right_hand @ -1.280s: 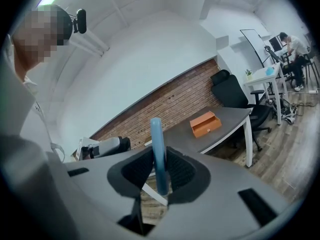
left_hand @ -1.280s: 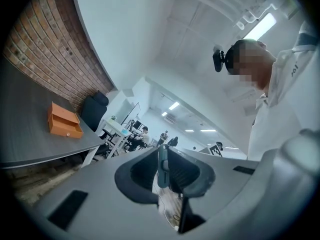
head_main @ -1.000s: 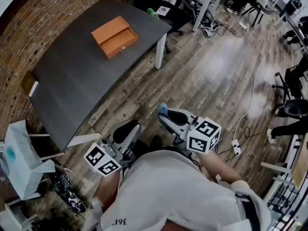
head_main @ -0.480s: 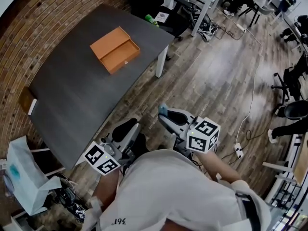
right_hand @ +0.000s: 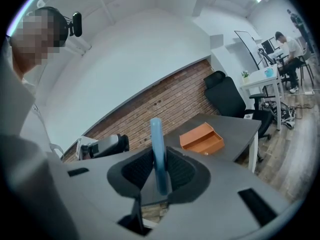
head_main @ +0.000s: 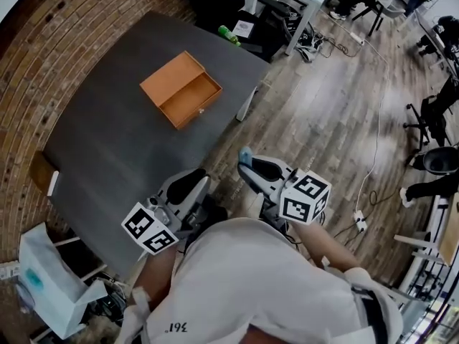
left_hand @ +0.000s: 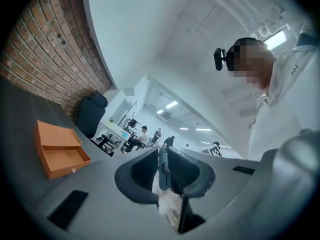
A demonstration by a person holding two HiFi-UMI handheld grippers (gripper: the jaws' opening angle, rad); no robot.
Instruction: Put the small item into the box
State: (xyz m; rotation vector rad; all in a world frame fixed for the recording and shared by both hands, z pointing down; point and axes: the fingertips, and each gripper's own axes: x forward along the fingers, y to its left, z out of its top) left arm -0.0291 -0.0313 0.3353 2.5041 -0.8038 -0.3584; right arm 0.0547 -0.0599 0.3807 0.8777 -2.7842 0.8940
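The person has walked up to the dark surface point(head_main: 107, 127) in the last second. Its near edge lay well ahead of both tongs a moment ago and now runs just under the left tongs point(head_main: 192, 181), and the orange box point(head_main: 181, 89) sits closer and lower in the head view than it did. The grip has not changed along the way. The right tongs point(head_main: 247, 165) are clenched on the small blue item point(head_main: 245, 155), a thin flat piece standing upright between the pads with its top poking out past them, while the left tongs are closed on nothing. For the task I'd say this is the carry, and it is nearly over. The item is in the air above the wooden floor, off the edge of the surface and well short of the box, whose open compartment faces up and looks empty. What's left is a reach across the surface and a release over that opening. Counting: one box, one blue item, two tongs, one dark surface carrying the box, and one green bottle point(head_main: 229, 34) at its far corner; I can see nothing else small lying on the surface
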